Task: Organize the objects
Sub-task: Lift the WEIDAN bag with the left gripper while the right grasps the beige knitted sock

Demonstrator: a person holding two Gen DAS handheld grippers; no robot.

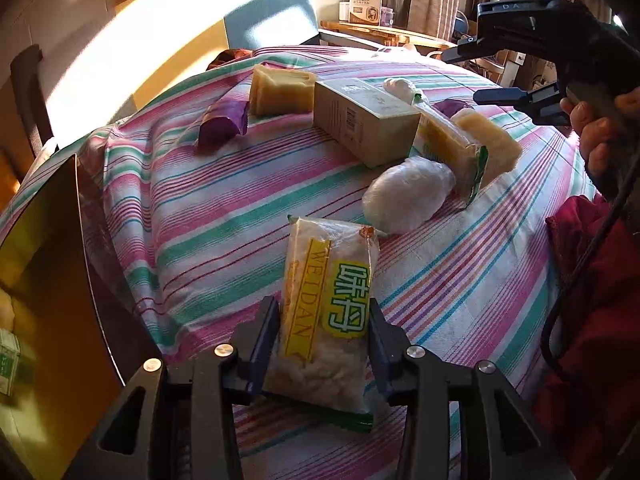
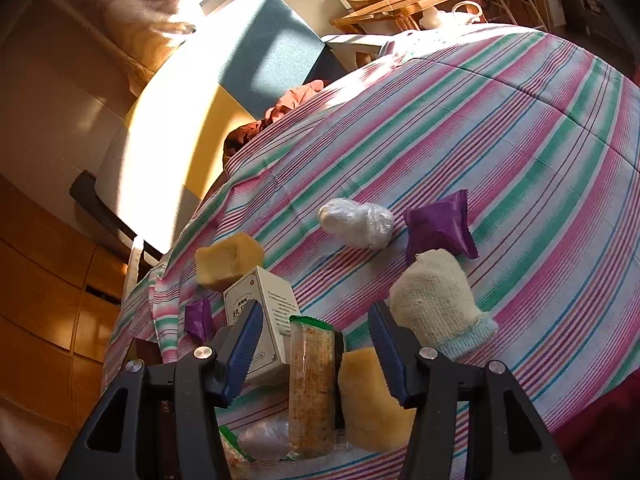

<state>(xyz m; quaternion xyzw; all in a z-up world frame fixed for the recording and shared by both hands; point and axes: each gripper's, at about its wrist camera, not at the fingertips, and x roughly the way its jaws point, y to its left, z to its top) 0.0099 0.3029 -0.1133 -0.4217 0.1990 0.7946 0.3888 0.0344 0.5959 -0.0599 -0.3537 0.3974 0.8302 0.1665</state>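
Left wrist: tool (image 1: 324,328) grips snack packet (image 1: 328,300)

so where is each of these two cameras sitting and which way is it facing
Left wrist: on the left hand-held gripper, low over the striped bed cover, facing the snack packet between its fingers; the right hand-held gripper and the person's hand show upper right.
Right wrist: on the right hand-held gripper, looking down across the bed; only its own open fingers show.
Shared: the box, the white wrapped bundle.
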